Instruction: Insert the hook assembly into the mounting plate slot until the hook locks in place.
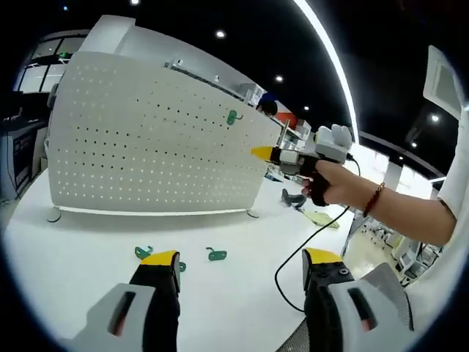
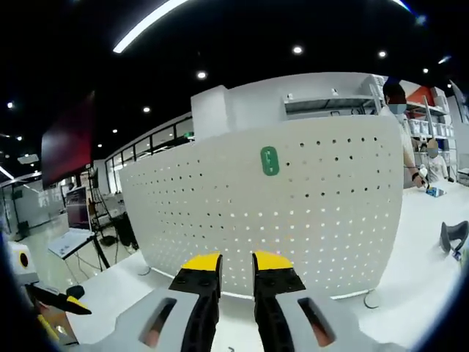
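Hook looks already seated on the pegboard, so one's done. Two more hooks lie on the table. My left gripper is spread, empty; right gripper nearly closed, holding nothing.
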### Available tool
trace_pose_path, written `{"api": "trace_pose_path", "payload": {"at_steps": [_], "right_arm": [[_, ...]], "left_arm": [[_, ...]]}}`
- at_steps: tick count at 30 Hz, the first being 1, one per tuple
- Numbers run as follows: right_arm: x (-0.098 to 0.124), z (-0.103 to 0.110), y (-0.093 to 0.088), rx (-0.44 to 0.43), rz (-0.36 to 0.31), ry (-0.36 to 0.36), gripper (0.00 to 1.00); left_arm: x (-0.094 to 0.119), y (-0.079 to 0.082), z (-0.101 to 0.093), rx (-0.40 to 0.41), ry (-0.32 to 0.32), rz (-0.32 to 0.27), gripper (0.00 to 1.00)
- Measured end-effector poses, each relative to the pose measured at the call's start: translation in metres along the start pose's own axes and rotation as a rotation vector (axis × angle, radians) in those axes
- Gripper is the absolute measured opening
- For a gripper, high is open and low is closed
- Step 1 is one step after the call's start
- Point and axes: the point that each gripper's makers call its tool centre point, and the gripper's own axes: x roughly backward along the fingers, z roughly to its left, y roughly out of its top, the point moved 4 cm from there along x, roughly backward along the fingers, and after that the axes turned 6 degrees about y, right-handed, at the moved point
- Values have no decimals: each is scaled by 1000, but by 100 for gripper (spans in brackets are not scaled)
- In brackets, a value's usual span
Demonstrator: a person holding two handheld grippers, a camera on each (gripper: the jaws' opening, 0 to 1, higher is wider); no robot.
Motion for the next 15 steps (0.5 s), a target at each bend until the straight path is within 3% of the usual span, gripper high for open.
{"api": "trace_pose_path", "payload": {"at_steps": [15], "right_arm": [[18,26,-36,-29,46,58,25]], "left_arm": [[-20,-21,15,5,43,81,69]]}}
